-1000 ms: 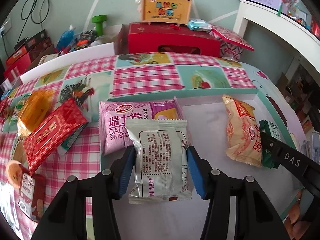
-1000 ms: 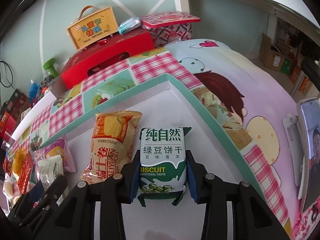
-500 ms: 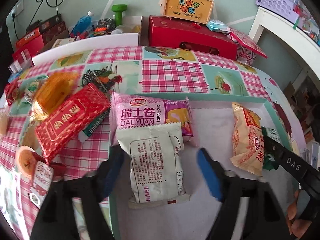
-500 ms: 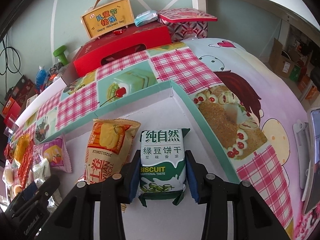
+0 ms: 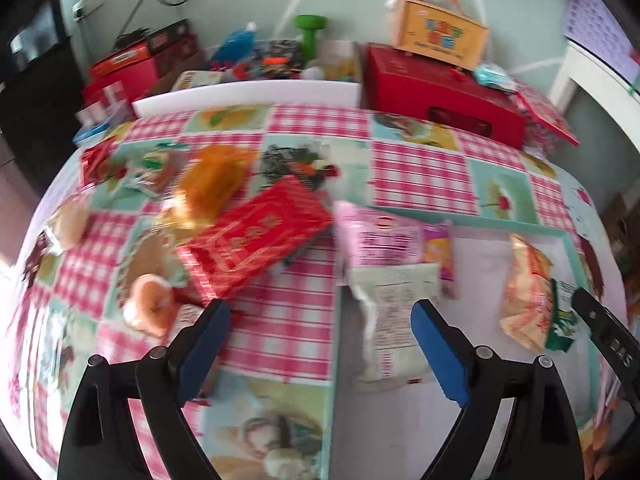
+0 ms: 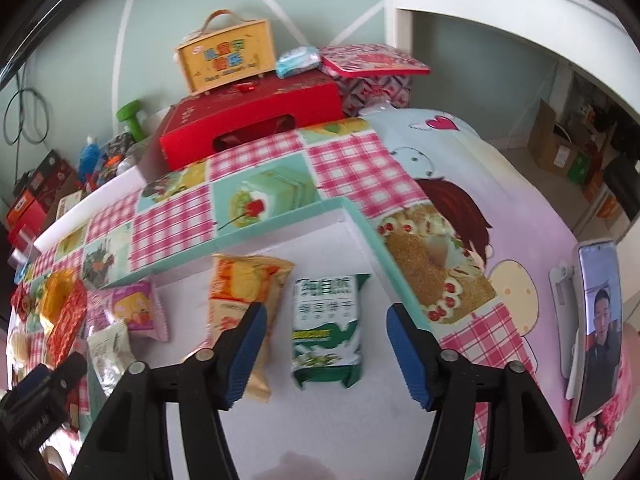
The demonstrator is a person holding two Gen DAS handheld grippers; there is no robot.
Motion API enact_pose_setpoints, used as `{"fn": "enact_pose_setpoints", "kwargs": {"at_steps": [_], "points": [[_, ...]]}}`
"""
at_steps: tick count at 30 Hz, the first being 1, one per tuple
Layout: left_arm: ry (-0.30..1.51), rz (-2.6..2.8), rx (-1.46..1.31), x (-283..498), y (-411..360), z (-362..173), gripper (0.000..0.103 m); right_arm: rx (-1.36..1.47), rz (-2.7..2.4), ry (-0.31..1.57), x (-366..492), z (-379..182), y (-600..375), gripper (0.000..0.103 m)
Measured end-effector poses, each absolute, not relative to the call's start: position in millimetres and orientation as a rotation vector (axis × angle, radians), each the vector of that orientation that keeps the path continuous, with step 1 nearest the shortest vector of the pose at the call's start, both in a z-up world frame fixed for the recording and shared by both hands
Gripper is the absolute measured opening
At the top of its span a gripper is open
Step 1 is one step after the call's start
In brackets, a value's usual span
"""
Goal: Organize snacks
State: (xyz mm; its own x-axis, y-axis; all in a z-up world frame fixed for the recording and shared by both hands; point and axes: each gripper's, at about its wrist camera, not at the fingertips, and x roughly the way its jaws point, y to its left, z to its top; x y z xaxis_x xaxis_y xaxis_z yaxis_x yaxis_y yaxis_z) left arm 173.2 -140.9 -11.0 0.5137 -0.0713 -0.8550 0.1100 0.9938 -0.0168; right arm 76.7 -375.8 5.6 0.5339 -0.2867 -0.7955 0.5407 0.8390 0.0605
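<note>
A white tray with a teal rim (image 6: 280, 220) lies on the checked tablecloth. My right gripper (image 6: 326, 316) hovers over it with its jaws opening. The green biscuit packet (image 6: 326, 332) lies flat between the fingers, and the pads stand clear of it. An orange-yellow roll packet (image 6: 244, 288) lies just left of it. My left gripper (image 5: 320, 312) hangs over the tray's left wall (image 5: 338, 340), jaws opening, gripping nothing. The white-grey packet (image 5: 392, 320) lies by its right finger, below a pink Swiss-roll packet (image 5: 384, 240).
Loose snacks lie left of the tray: a red packet (image 5: 256, 236), an orange wrapped cake (image 5: 212, 184) and a round pastry (image 5: 148, 304). A red gift box (image 5: 440, 92) and a yellow case (image 5: 440, 32) stand at the back. A phone (image 6: 600, 320) rests at the right.
Both grippers have let go of their packets and risen. The left one opened wide and swung left, off the white-grey packet. The right one opened around the green packet, which stays in the tray.
</note>
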Motion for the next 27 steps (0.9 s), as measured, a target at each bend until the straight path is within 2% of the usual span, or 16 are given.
{"fn": "enact_pose_setpoints", "kwargs": {"at_steps": [14, 20, 22, 25, 26, 27], "points": [[1.044, -0.005, -0.012, 178, -109, -14, 0.094, 0.222, -0.411, 0.902, 95, 5, -328, 0.069], [1.054, 0.007, -0.019, 181, -107, -17, 0.094, 0.221, -0.414, 0.914, 95, 2, -328, 0.077], [1.057, 0.016, -0.017, 181, -106, -17, 0.094, 0.220, -0.414, 0.916, 96, 1, -328, 0.081], [1.060, 0.028, 0.001, 181, -106, -19, 0.094, 0.210, -0.416, 0.909, 96, 0, -326, 0.098], [1.060, 0.034, 0.006, 182, -105, -19, 0.095, 0.206, -0.418, 0.902, 96, 1, -326, 0.103], [1.061, 0.038, 0.008, 182, -105, -19, 0.100, 0.204, -0.418, 0.899, 97, 1, -325, 0.103]]}}
